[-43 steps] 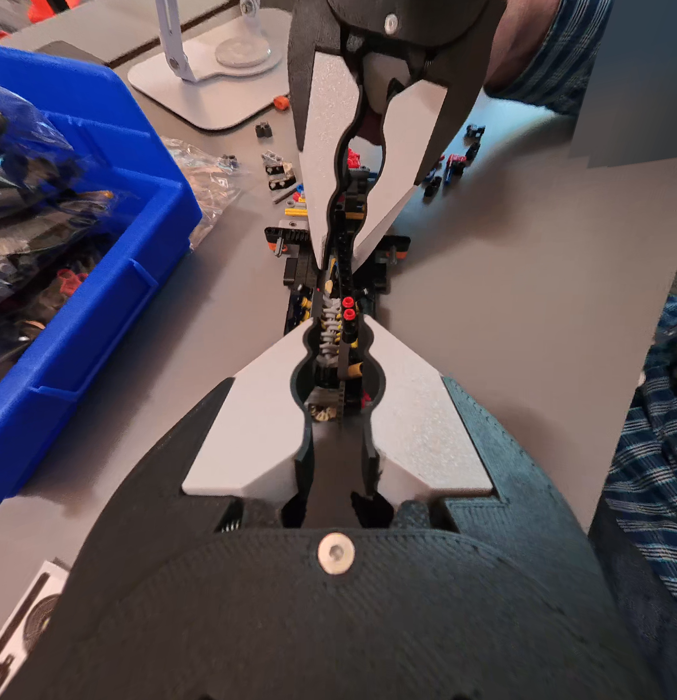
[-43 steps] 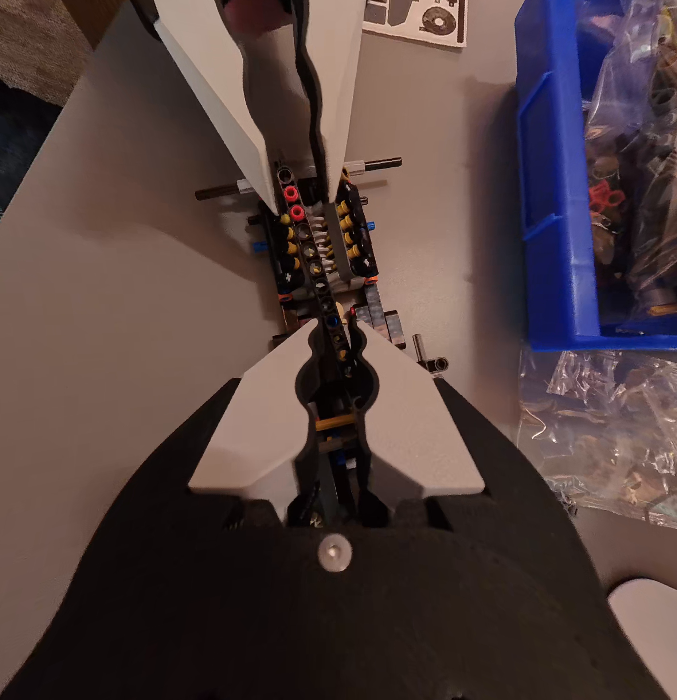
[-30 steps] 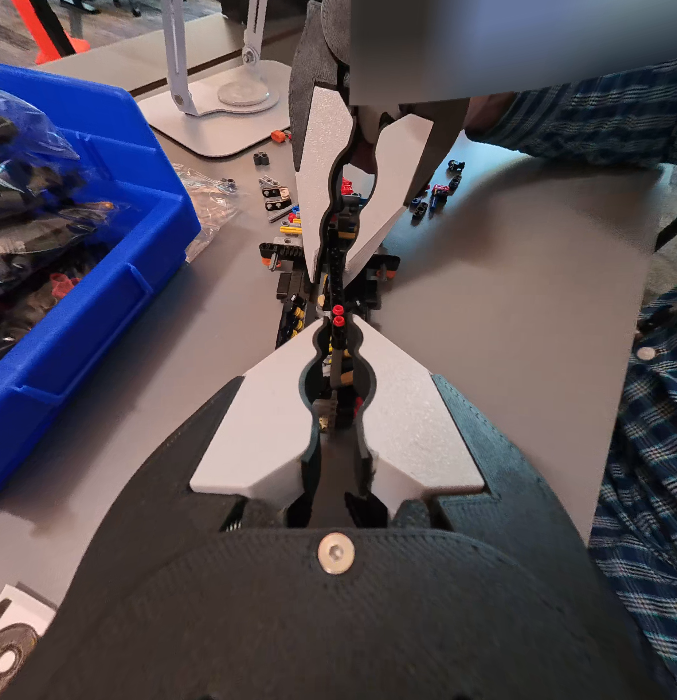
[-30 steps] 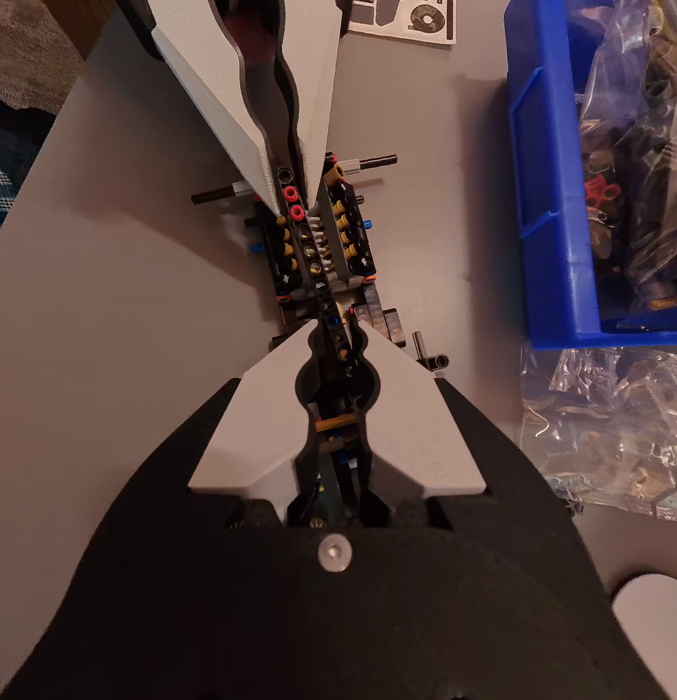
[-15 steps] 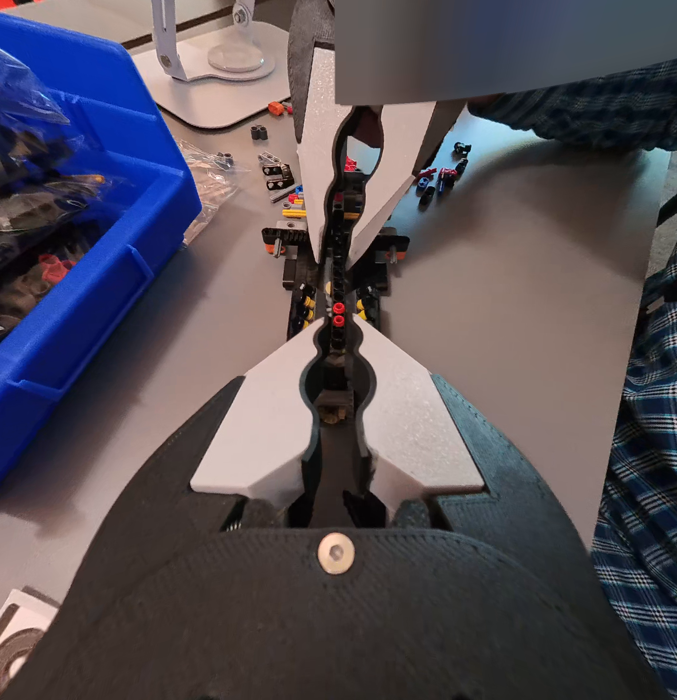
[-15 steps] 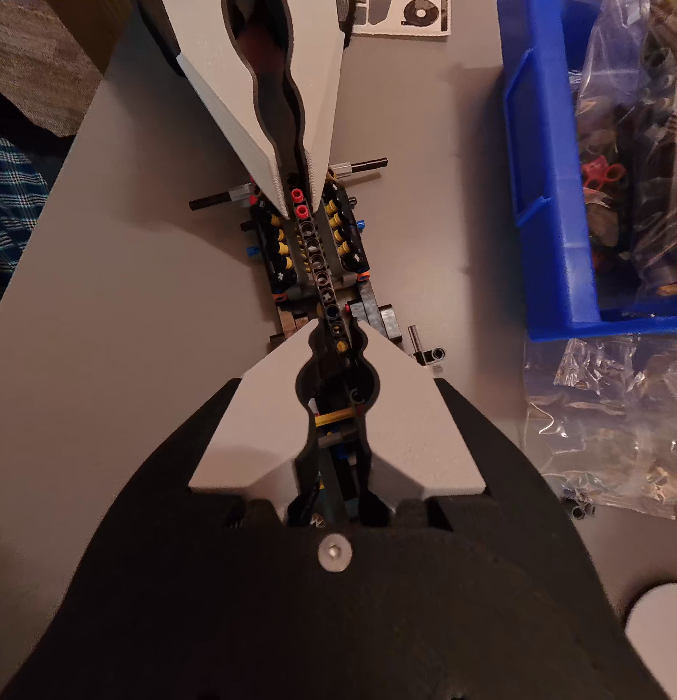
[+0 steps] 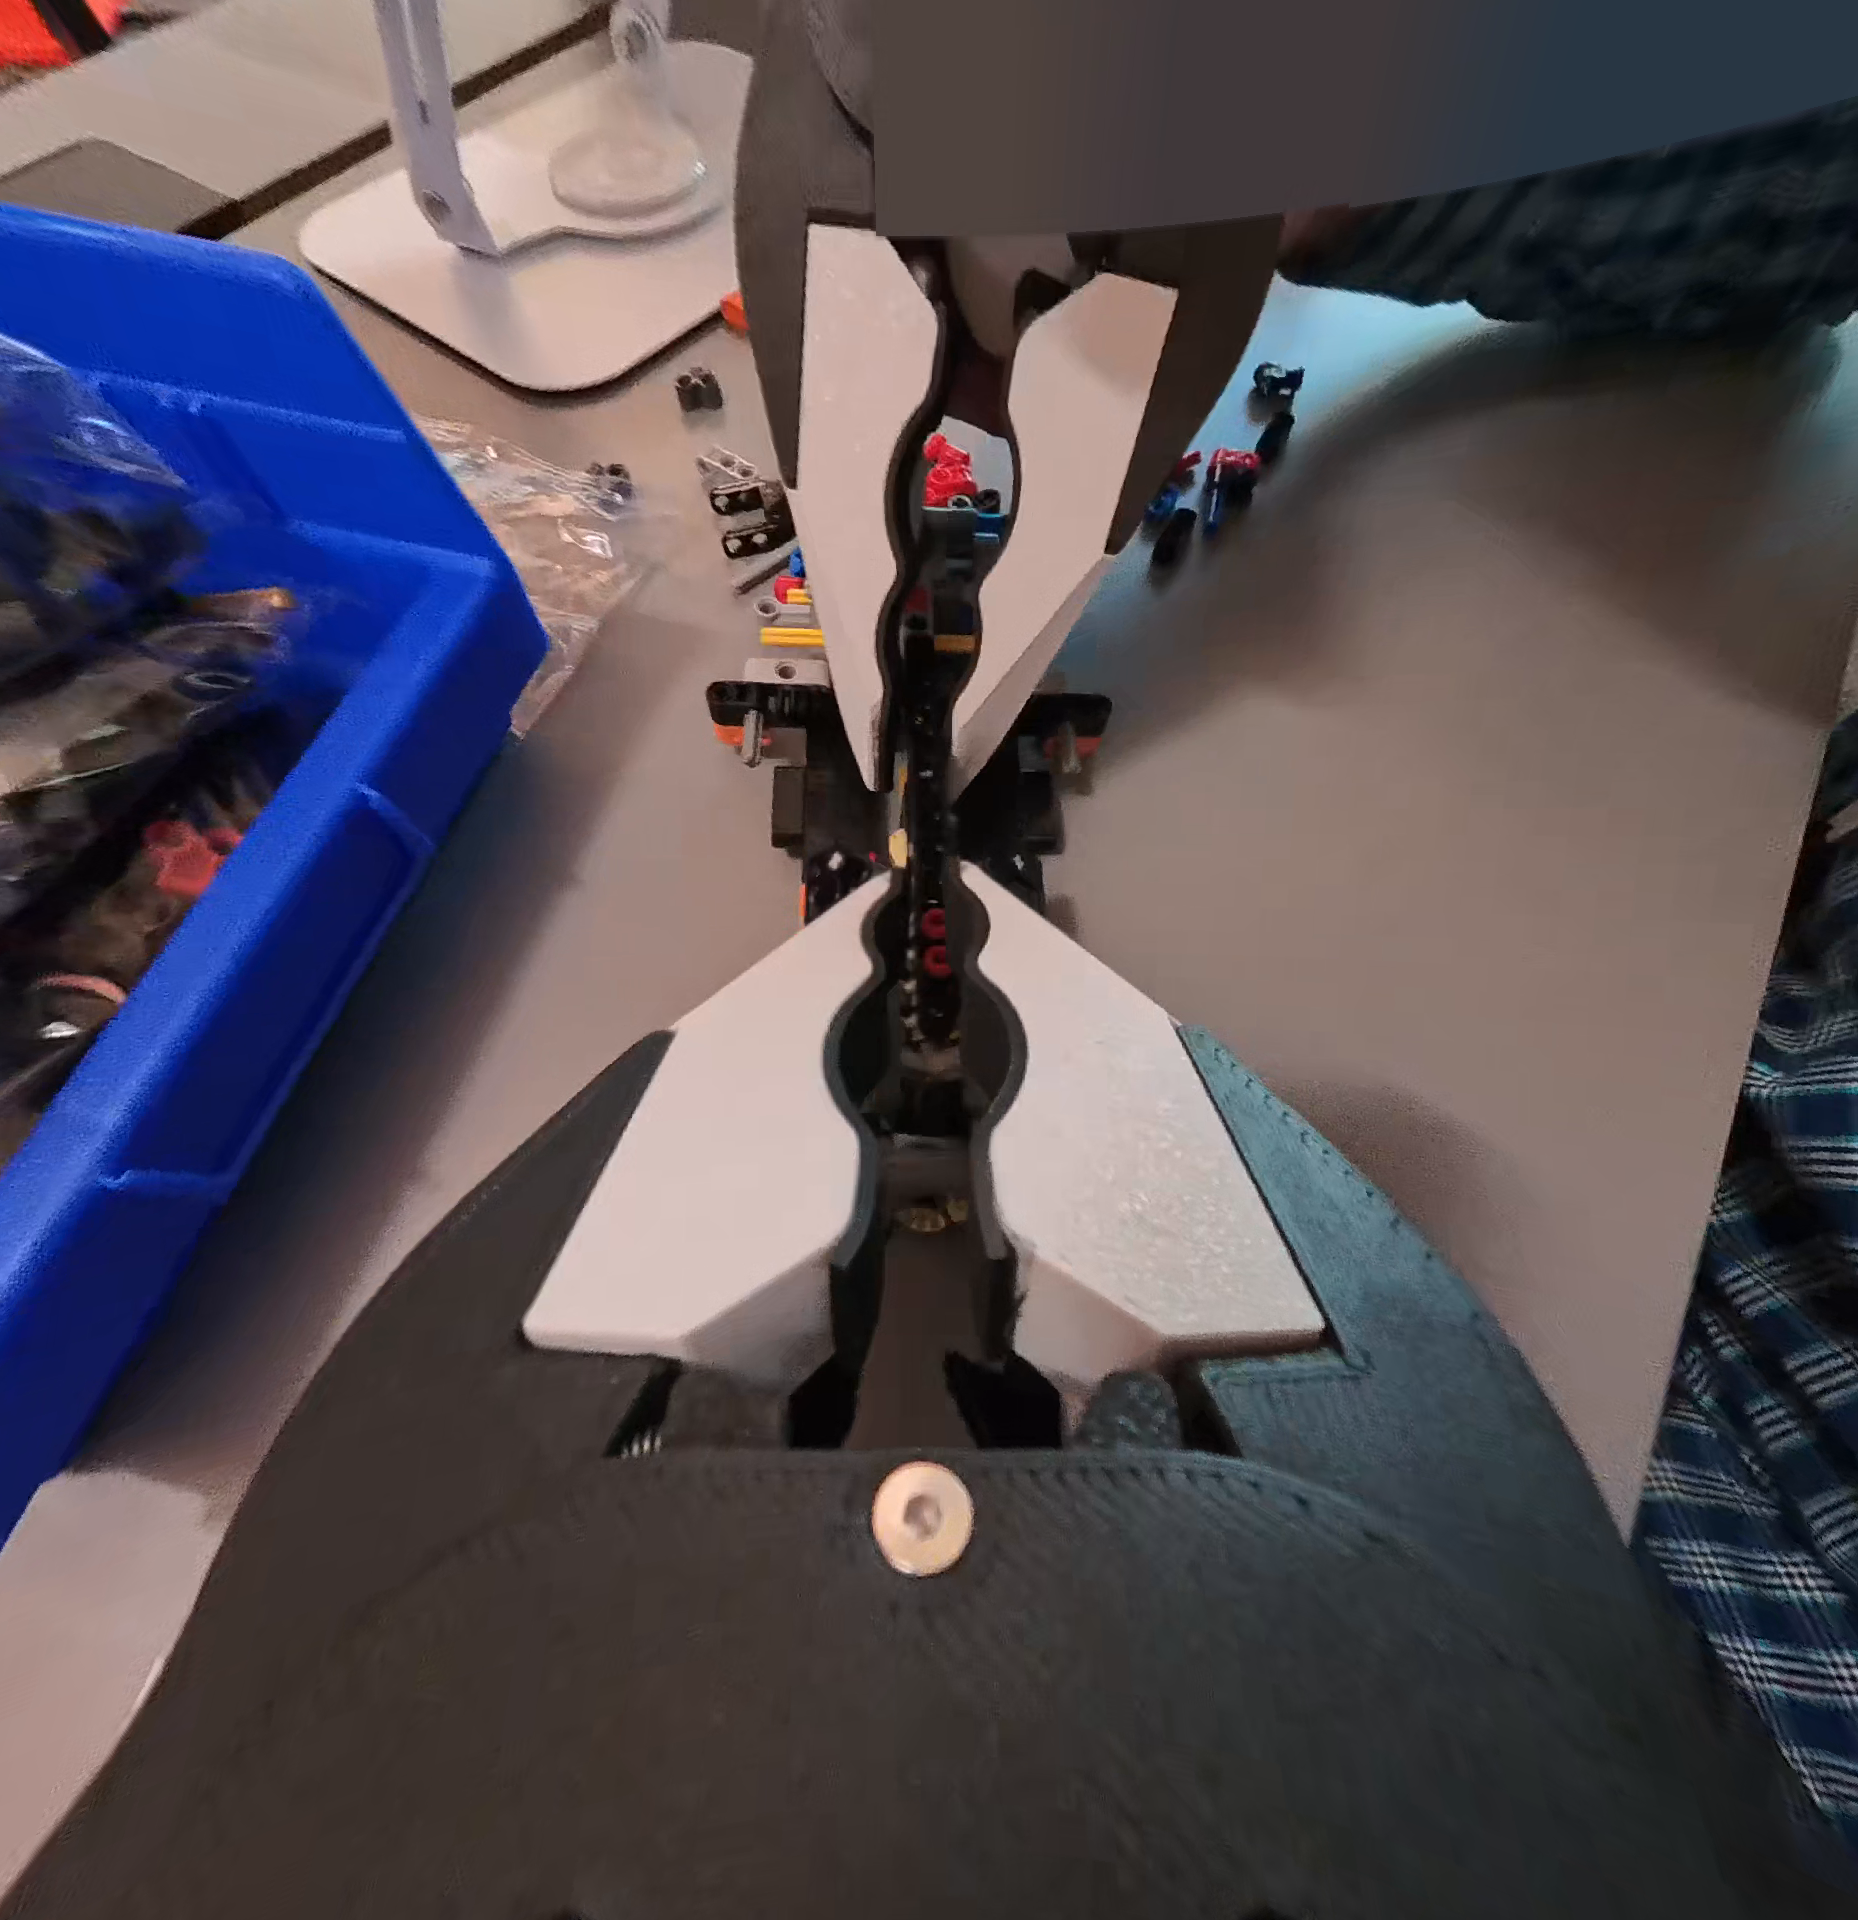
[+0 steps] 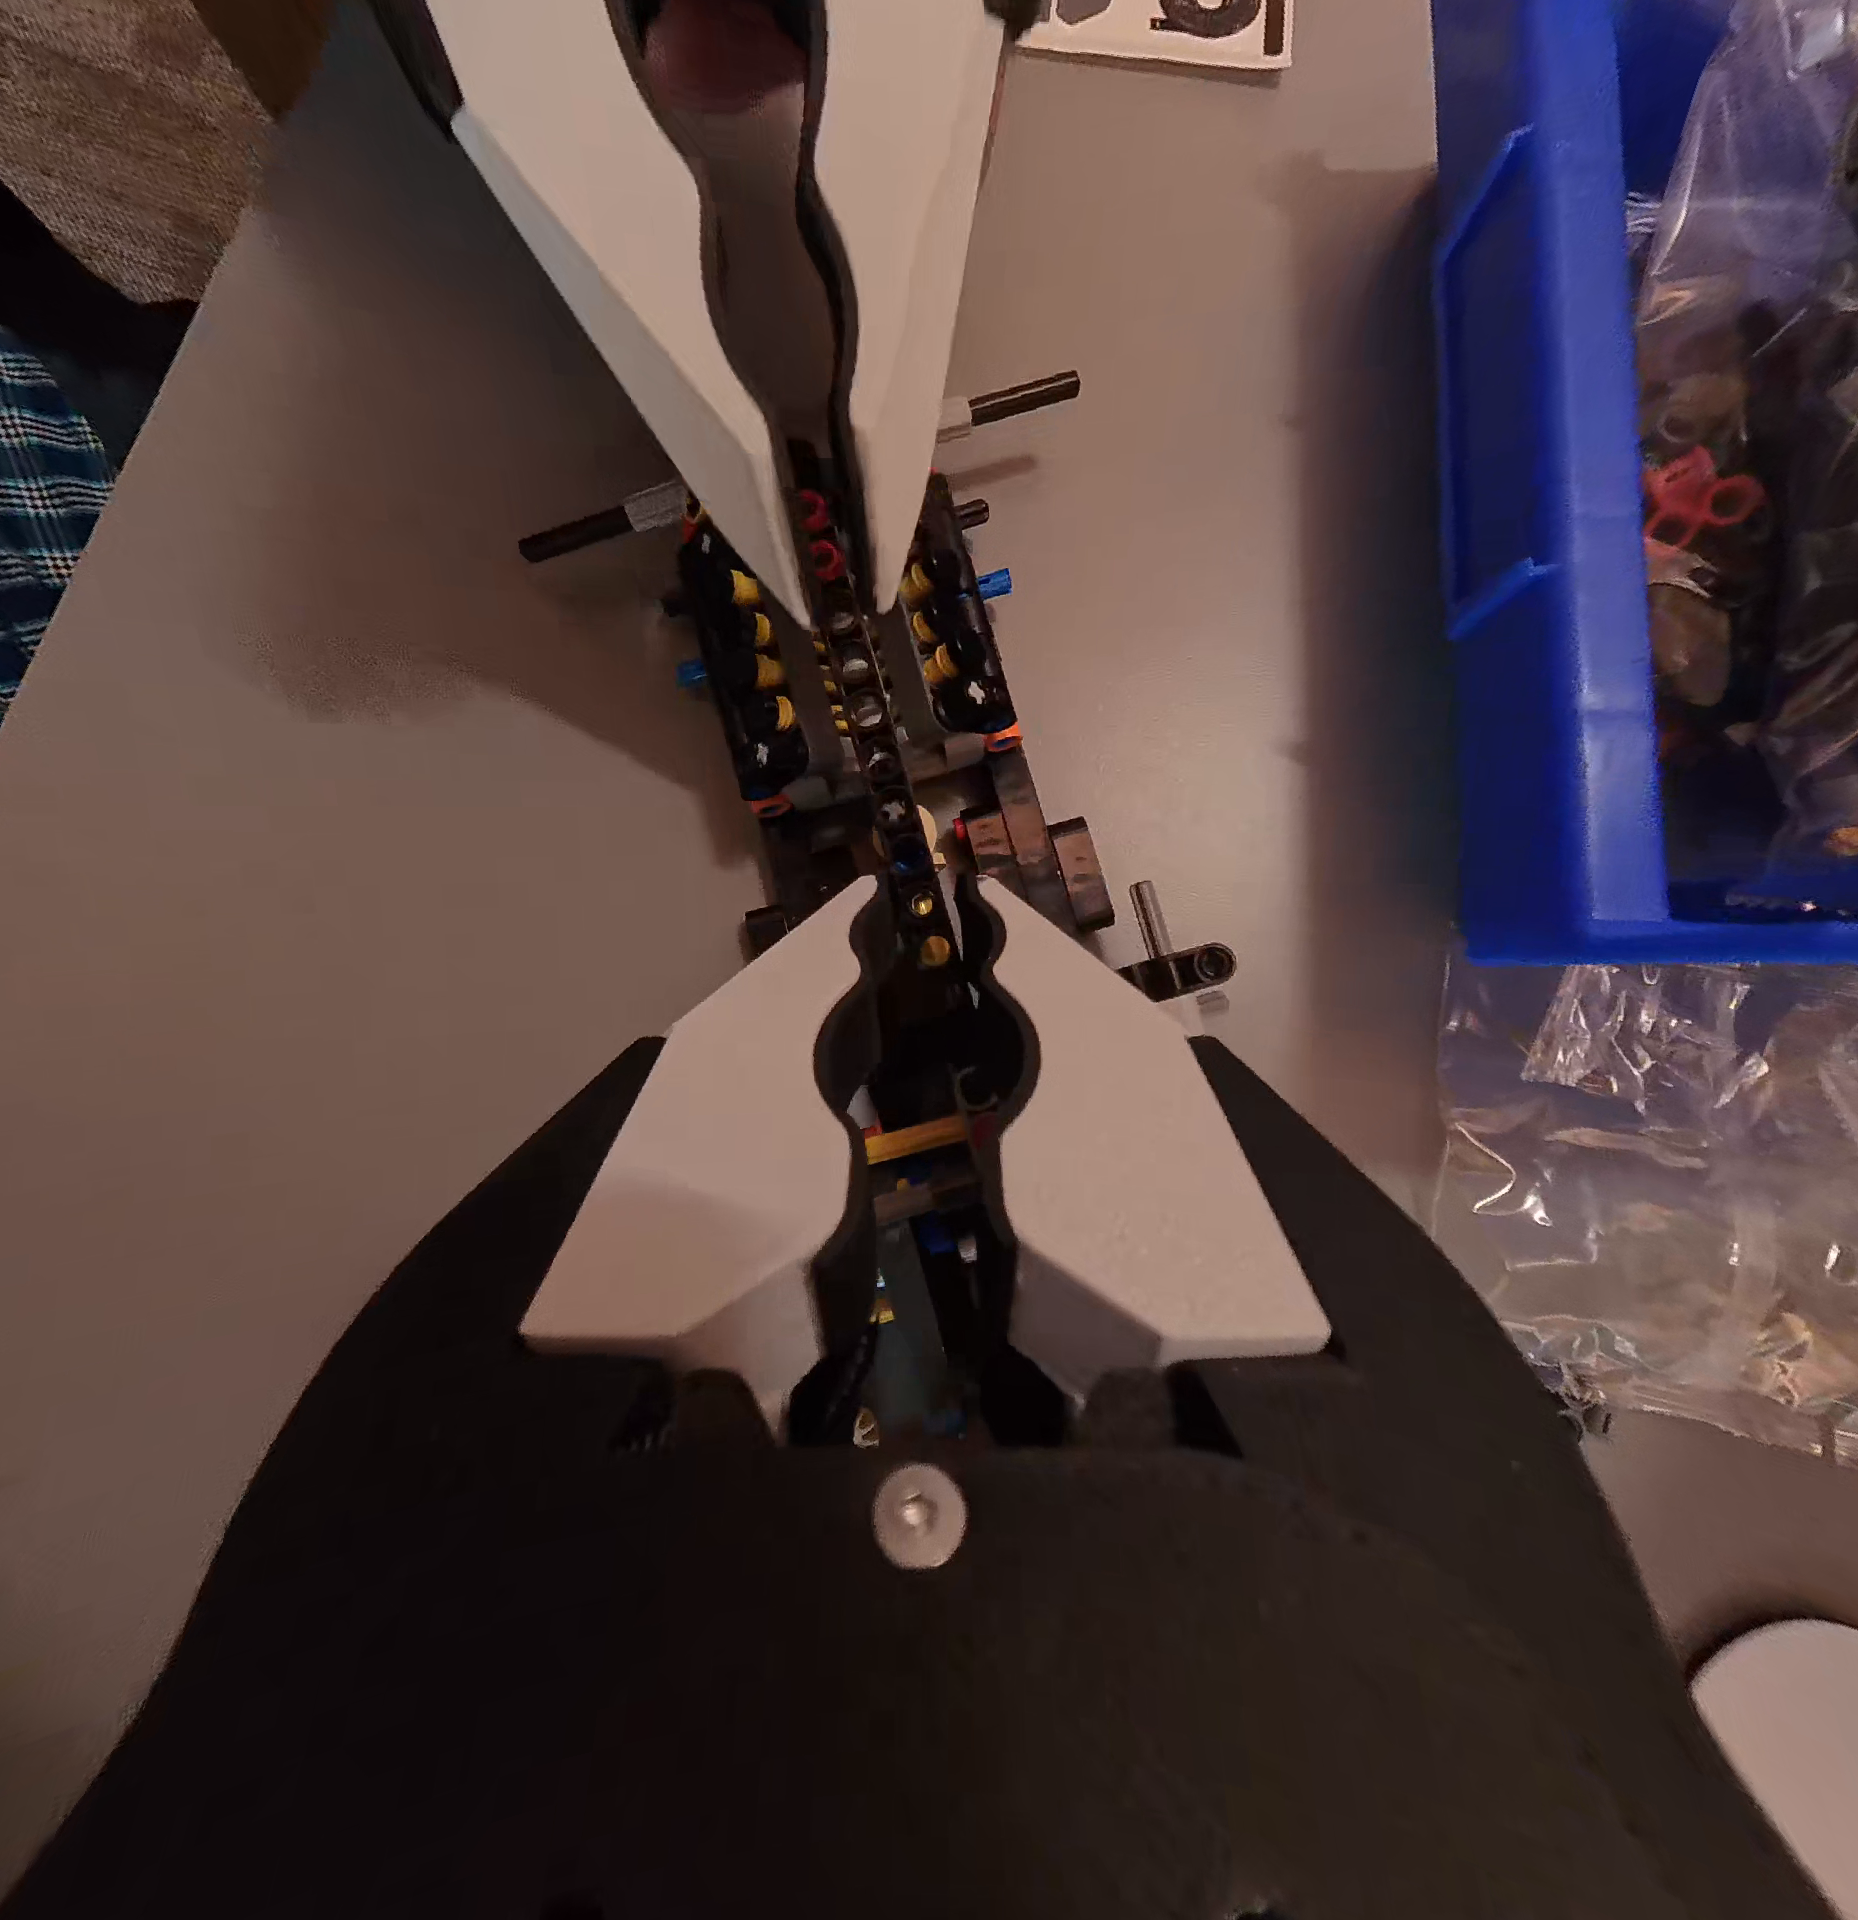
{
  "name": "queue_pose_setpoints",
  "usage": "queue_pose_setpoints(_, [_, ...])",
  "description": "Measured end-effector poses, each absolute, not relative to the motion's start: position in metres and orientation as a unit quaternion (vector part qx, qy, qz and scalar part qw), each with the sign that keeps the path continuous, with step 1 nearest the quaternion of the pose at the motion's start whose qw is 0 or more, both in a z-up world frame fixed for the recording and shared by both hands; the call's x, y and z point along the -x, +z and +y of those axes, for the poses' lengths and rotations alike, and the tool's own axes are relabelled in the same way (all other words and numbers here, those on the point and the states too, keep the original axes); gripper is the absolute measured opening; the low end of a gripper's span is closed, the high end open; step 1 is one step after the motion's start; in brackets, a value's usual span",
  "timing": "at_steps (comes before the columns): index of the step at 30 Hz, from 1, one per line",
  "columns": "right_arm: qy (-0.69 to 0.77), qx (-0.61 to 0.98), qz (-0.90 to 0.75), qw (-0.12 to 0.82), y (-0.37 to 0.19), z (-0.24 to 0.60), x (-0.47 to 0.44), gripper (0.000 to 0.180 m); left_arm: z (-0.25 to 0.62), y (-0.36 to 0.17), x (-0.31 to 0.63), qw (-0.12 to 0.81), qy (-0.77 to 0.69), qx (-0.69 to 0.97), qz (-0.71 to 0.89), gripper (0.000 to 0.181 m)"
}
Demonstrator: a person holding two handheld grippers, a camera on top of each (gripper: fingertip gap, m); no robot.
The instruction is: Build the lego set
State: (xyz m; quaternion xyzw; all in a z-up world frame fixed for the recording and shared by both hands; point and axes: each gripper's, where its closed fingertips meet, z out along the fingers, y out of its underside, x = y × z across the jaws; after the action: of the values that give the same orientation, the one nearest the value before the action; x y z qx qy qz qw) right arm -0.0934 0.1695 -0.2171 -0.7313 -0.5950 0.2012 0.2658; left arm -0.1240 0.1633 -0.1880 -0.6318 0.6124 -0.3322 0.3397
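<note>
The 2 wrist cameras face each other across the grey table (image 7: 1424, 831), each looking steeply down along its own fingers from close above. Both share the lego model (image 7: 930, 821) (image 8: 873, 727) between them, the opposite gripper beyond it, and the blue bin (image 7: 281, 644) (image 8: 1538, 520) at one side.

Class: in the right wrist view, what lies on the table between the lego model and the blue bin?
Only a black-tipped rod sticking out from the lego model toward the blue bin; otherwise bare grey table.

Two hand-held grippers (image 7: 923, 883) (image 8: 925, 883), one blue bin (image 7: 281, 665).
</note>
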Motion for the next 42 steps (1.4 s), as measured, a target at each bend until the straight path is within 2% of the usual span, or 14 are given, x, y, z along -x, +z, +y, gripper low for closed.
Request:
queue_pose_setpoints(12, [0.226,0.695,-0.615,0.297,-0.21,0.173,0.101,0.015,0.163,-0.189,0.124,0.326,-0.361,0.631,0.604,0.004])
queue_pose_setpoints(14, [0.231,0.686,-0.625,0.293,-0.21,0.171,0.1,0.008,0.163,-0.189,0.123,0.325,-0.365,0.629,0.605,0.004])
queue_pose_setpoints(20, [0.214,0.675,-0.641,0.297,-0.211,0.17,0.099,0.005,0.164,-0.189,0.123,0.329,-0.356,0.629,0.608,0.004])
queue_pose_setpoints(36, [0.245,0.674,-0.635,0.288,-0.209,0.169,0.094,0.004,0.167,-0.188,0.12,0.327,-0.383,0.62,0.601,0.004])
queue_pose_setpoints(40, [0.244,0.679,-0.627,0.293,-0.209,0.17,0.094,0.006,0.168,-0.188,0.12,0.325,-0.375,0.631,0.597,0.004])
queue_pose_setpoints(42, [0.229,0.695,-0.613,0.299,-0.207,0.173,0.091,0.019,0.168,-0.189,0.12,0.324,-0.374,0.64,0.587,0.004])
